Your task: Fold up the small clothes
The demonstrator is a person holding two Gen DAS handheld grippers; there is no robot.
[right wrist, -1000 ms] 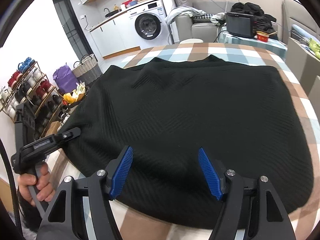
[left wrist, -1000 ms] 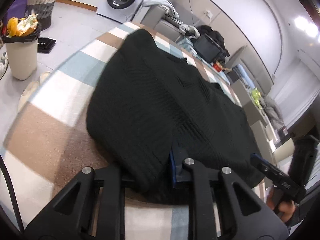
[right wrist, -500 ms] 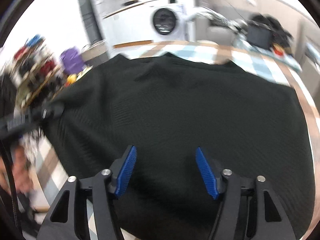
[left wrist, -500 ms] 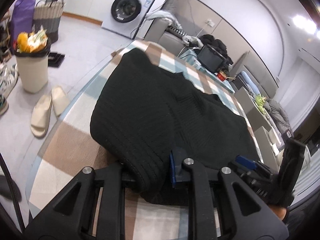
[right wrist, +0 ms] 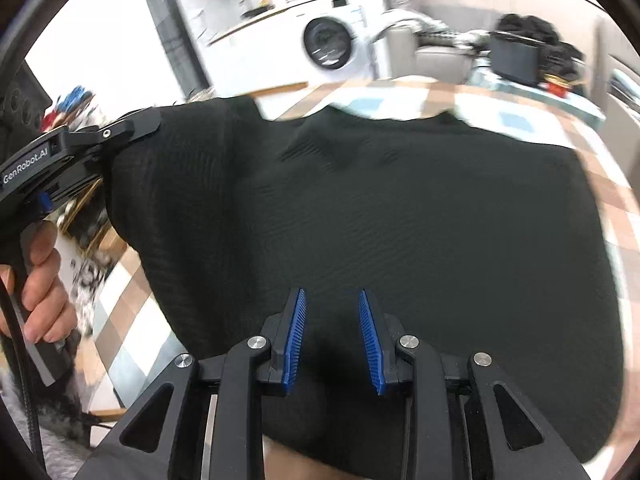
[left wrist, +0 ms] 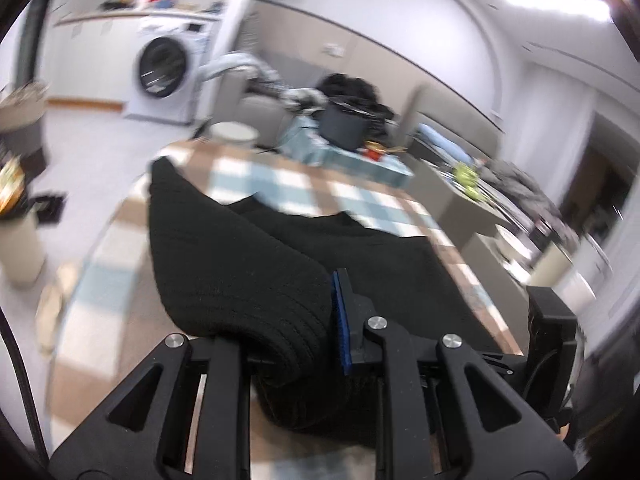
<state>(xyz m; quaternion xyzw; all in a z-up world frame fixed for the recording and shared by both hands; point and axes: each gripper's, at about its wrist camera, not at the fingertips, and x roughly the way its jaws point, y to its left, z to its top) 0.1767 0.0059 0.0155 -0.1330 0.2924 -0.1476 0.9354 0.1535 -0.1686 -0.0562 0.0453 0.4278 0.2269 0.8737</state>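
Observation:
A black knit garment (right wrist: 380,216) lies spread on a table with a checked cloth (right wrist: 516,120). My left gripper (left wrist: 296,332) is shut on the garment's left edge (left wrist: 240,280) and holds that edge lifted off the table; it also shows at the left of the right wrist view (right wrist: 132,132). My right gripper (right wrist: 330,340) hangs over the garment's near edge, its blue pads (right wrist: 296,336) a narrow gap apart with cloth below and between them. I cannot tell whether they pinch the cloth.
A washing machine (right wrist: 332,48) stands behind the table. A sofa with piled clothes and a dark box (left wrist: 344,128) lies beyond the far edge. A bin (left wrist: 20,248) and floor are off the table's left side.
My left gripper has lifted the garment's left edge higher and swung rightward. My right gripper's pads have closed from wide apart to a narrow gap over the near edge.

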